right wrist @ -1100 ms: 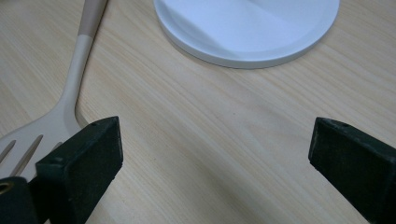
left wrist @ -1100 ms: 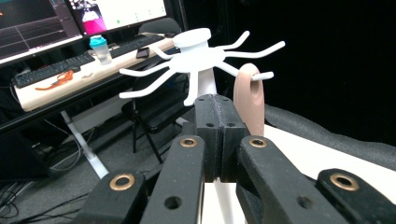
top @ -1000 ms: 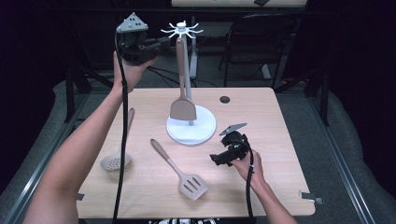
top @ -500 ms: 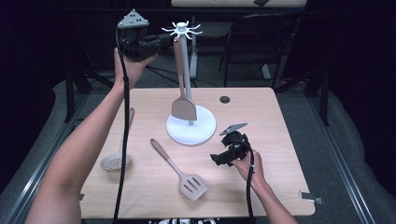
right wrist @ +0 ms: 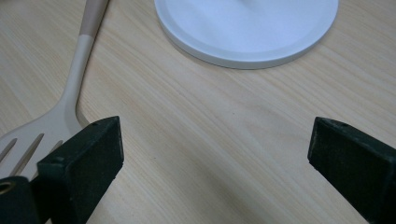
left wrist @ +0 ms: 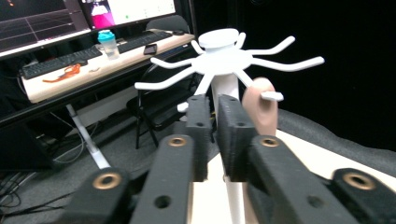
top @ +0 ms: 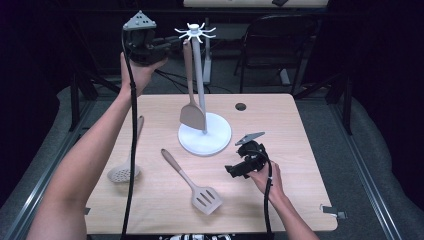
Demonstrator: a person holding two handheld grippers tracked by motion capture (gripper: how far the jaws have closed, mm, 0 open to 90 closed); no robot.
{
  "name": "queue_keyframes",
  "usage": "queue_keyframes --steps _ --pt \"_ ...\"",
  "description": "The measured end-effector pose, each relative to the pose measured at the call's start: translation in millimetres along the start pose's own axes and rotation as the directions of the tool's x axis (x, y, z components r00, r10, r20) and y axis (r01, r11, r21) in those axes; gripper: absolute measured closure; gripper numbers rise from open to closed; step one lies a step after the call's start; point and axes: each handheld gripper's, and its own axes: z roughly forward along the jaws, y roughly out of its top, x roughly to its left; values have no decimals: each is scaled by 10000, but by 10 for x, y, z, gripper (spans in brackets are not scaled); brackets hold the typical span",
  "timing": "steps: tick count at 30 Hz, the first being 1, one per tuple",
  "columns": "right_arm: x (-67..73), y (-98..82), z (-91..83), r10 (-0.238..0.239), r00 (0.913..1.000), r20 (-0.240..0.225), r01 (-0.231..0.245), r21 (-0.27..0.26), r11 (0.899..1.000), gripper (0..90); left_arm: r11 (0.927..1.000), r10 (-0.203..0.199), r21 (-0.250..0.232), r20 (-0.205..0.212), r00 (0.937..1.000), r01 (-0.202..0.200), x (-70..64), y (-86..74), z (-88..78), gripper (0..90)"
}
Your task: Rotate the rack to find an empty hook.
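The light wooden table [top: 300, 150] carried the white hook-topped utensil stand [top: 205, 135], where a beige flat spatula [top: 191, 112] hung by its handle. My left gripper [left wrist: 212, 135] hovered beside that handle, jaws just parting slightly, nothing between them. My right gripper [top: 239, 169] rested low, jaws spread wide near the beige slotted turner [top: 200, 192].

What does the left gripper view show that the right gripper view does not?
Left gripper view alone: the rack's hooked top with the spatula handle hung on one hook, the left gripper with its jaws nearly shut and nothing between them, and a desk with keyboards behind. Right gripper view alone: the slotted turner lying on the table, the rack's round base, and the right gripper with its jaws wide open. Shared: the white rack.
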Motion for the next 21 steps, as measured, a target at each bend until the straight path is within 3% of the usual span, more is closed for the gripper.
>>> queue_keyframes --steps 4,11,21 --pt "2 -5 4 0 10000 -54 0 -63 10000 31 9994 -164 290 -120 9998 167 -11 -94 -75 617" --pt "24 3 5 35 9998 -199 -38 -164 9999 28 9945 -250 1004 -386 9989 287 12 -368 -141 356" --pt "41 -11 32 -23 9993 -382 21 -42 10000 26 9779 -453 2017 -505 9977 546 -36 -840 -131 164"
